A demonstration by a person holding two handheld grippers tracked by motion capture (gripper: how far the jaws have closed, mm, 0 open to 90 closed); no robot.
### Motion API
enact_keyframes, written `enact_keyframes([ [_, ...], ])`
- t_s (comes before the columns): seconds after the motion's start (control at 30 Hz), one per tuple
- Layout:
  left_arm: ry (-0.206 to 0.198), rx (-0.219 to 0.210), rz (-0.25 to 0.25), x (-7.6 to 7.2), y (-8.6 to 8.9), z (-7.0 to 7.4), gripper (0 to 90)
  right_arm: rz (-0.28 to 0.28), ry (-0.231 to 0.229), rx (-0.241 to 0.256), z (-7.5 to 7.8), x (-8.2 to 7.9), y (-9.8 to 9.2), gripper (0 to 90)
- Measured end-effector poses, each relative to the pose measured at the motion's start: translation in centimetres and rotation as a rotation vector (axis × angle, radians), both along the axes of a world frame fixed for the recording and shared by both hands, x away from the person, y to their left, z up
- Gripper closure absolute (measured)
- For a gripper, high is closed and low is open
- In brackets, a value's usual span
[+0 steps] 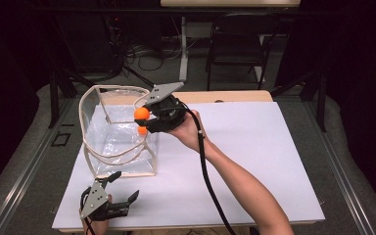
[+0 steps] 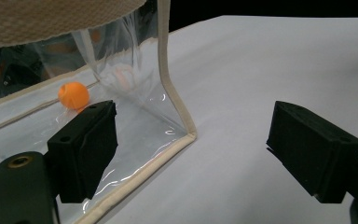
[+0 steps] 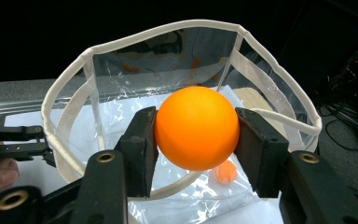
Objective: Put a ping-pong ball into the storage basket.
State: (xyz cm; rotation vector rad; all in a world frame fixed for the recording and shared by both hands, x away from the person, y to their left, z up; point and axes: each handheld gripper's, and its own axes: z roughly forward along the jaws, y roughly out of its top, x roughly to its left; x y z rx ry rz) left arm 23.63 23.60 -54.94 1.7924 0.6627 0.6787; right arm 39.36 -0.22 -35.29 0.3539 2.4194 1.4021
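My right gripper (image 1: 143,116) is shut on an orange ball (image 1: 141,113) and holds it over the right rim of a clear plastic bag (image 1: 108,132) with cream edging. In the right gripper view the ball (image 3: 196,127) sits squeezed between the two black jaws above the bag's open mouth (image 3: 121,60). A second orange ball (image 1: 142,130) lies inside the bag, seen through its wall (image 2: 73,95) in the left gripper view and below the held ball (image 3: 225,172) in the right one. My left gripper (image 1: 125,185) rests open at the table's front left, just in front of the bag's corner (image 2: 186,135).
The bag stands on a white sheet (image 1: 254,156) over the table; the sheet's right half is bare. Beyond the table are a dark chair (image 1: 237,46), a table leg (image 1: 183,49) and loose cables on the floor.
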Motion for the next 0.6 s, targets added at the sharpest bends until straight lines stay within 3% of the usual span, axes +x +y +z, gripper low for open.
enact_keyframes([
  [0.6,0.002,0.006,-0.003,0.1,0.0,0.0,15.6,0.016,0.001,-0.01,-0.1,0.1,1.5,51.0],
])
